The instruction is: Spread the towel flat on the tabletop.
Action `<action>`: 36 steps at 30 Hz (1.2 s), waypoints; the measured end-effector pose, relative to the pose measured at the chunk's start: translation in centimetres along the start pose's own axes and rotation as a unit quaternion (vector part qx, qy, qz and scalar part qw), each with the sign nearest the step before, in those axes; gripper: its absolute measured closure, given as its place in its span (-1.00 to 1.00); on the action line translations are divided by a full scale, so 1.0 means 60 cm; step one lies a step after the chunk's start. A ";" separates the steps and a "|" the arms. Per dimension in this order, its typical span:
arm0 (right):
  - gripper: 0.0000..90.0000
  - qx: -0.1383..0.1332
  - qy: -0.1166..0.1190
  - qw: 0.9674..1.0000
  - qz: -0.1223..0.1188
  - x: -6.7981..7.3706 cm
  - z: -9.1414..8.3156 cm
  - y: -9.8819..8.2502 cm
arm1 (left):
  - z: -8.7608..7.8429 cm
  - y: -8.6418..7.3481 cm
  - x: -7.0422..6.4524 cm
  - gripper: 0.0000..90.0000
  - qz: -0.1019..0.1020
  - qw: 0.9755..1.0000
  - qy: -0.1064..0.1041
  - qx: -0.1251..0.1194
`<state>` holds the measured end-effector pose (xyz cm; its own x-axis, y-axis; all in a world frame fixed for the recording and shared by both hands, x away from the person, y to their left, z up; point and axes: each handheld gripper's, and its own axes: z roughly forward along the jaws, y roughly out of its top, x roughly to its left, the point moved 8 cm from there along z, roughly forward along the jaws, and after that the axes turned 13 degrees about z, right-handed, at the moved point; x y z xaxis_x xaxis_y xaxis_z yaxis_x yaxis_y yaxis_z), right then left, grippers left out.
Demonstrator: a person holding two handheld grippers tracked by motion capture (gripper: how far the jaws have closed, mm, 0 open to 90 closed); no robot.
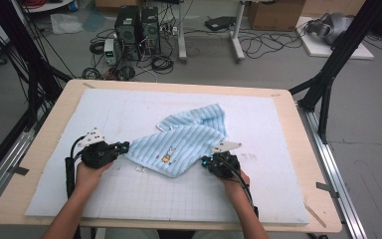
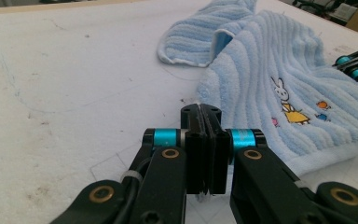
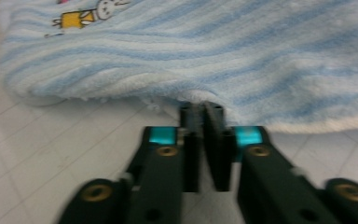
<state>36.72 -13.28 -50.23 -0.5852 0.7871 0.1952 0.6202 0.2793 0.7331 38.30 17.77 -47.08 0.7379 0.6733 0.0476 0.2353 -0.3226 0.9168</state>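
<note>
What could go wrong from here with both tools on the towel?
1. The right tool has shut right at the towel hem; such a thin bite may slip when pulled.
2. The left tool is shut at the towel's corner; how much cloth it has is unclear.
3. The far flap lies folded over, so a lift may leave it bunched.

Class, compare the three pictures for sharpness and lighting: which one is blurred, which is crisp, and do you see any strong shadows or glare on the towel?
Right gripper view: smeared, the towel stripes and right gripper soft. Left gripper view: crisp, the rabbit print and left gripper sharp. High view: even, soft light, no glare, only faint shadows along the table mat.
</note>
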 end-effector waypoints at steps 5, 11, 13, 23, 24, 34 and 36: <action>0.99 -0.003 0.006 1.000 -0.003 -0.009 -0.014 0.004 | 0.002 0.001 -0.003 0.96 0.003 1.000 -0.002 0.000; 0.26 0.003 0.052 0.999 0.013 0.013 -0.003 0.006 | 0.002 0.004 0.001 0.95 0.004 1.000 0.009 -0.007; 0.19 0.008 0.039 0.999 0.010 0.017 0.009 0.006 | 0.002 0.004 0.002 0.95 0.002 1.000 0.008 -0.008; 0.94 0.020 0.010 0.999 -0.026 -0.004 -0.009 0.011 | -0.001 0.009 -0.005 0.95 0.004 1.000 -0.008 -0.019; 0.94 0.020 0.010 0.999 -0.026 -0.004 -0.009 0.011 | -0.001 0.009 -0.005 0.95 0.004 1.000 -0.008 -0.019; 0.94 -0.003 -0.006 1.000 -0.019 -0.041 -0.050 0.051 | 0.011 0.011 -0.013 0.95 0.019 1.000 -0.005 -0.011; 0.94 -0.013 -0.019 1.000 -0.009 -0.042 -0.037 0.063 | 0.009 0.011 -0.007 0.95 0.017 1.000 0.005 -0.011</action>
<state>39.38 -15.42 -46.53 -0.5757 0.8026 0.1560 0.5948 0.2802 0.7535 38.46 16.92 -46.72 0.7391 0.6684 0.0833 0.1956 -0.3313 0.9230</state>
